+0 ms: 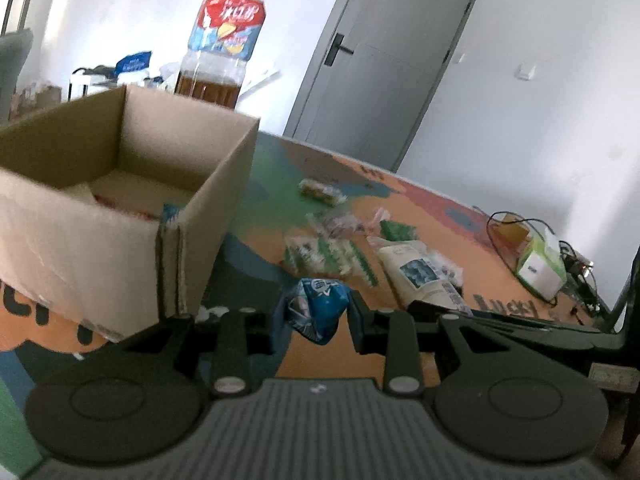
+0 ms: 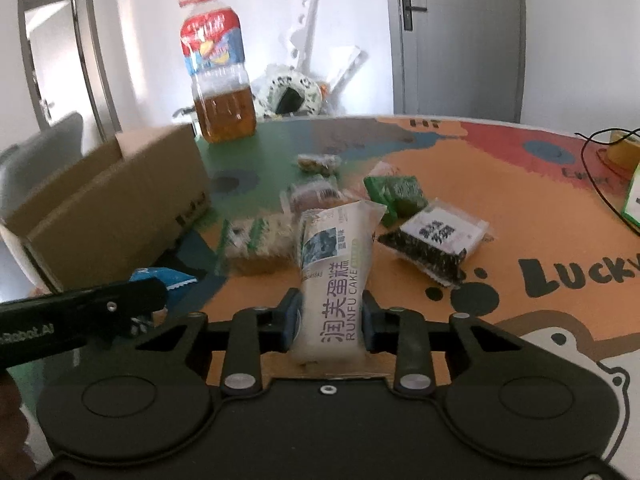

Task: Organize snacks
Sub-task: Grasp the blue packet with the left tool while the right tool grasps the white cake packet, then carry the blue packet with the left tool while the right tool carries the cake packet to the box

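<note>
A: Surface?
B: Round table [image 2: 460, 184], printed cover in orange, green, blue and red, black "Lucky" lettering, paw prints, a white cartoon animal at the near right edge.

A: Left gripper [image 1: 316, 312]?
C'mon, quick.
B: Clenched on a blue snack packet [image 1: 318, 308], held just above the table, right beside the near corner of the open cardboard box [image 1: 120, 208]. Some packets are already inside the box, blurred.

A: Right gripper [image 2: 331, 316]?
B: Grasping the white Runfu Cake packet [image 2: 338, 272] by its near end; the far end lies among the loose snacks.

A: Rest of the pile?
B: Mid-table: a seaweed pack [image 2: 434, 244] just right of the cake, a green packet [image 2: 396, 196] behind it, a green-and-white wafer pack [image 2: 256, 244] to the left, and two small clear-wrapped snacks further back, too blurred to name.

A: Anything else on the table?
B: Big oil bottle [image 2: 218, 76], red cap, behind the box. Tissue box [image 1: 540, 264] and black cables at the far right edge.

A: Room?
B: White walls, grey door [image 2: 456, 36] with a black handle, a second doorway at left.
</note>
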{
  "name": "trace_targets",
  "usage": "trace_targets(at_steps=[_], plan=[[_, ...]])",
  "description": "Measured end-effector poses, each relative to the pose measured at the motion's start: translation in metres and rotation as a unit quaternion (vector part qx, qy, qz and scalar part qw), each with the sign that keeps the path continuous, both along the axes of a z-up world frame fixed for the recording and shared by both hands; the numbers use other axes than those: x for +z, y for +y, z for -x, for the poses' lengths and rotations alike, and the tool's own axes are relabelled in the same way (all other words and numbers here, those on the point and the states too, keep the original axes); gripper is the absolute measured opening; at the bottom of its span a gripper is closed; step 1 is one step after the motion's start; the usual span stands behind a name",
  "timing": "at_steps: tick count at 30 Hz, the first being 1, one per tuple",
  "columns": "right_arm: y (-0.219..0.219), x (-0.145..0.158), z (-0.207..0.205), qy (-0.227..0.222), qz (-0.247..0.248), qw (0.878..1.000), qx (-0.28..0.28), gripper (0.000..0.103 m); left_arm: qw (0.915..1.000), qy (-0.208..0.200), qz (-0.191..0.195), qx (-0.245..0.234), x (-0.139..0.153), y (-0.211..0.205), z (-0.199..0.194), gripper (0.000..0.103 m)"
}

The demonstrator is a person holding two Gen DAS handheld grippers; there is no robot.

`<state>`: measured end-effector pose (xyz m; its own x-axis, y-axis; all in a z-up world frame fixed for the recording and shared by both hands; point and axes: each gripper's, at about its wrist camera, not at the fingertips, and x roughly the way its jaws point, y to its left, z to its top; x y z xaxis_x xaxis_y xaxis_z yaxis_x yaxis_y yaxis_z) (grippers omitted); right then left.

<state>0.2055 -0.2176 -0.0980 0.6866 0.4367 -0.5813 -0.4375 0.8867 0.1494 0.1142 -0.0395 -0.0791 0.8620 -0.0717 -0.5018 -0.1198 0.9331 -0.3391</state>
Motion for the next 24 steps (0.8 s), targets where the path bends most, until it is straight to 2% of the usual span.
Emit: trace_targets(at_steps=[11, 24], plan=[[-0.009, 0.038, 0.011, -0.032, -0.058, 0.998, -0.001, 0.031, 0.9989, -0.047, -0.002, 0.000, 0.037, 0.002, 0.019, 0.032], [0.011, 0.070, 0.021, -0.055, -0.101, 0.993, 0.024, 0.031, 0.9955, -0.086, -0.003, 0.040, 0.072, 0.034, 0.039, 0.032]])
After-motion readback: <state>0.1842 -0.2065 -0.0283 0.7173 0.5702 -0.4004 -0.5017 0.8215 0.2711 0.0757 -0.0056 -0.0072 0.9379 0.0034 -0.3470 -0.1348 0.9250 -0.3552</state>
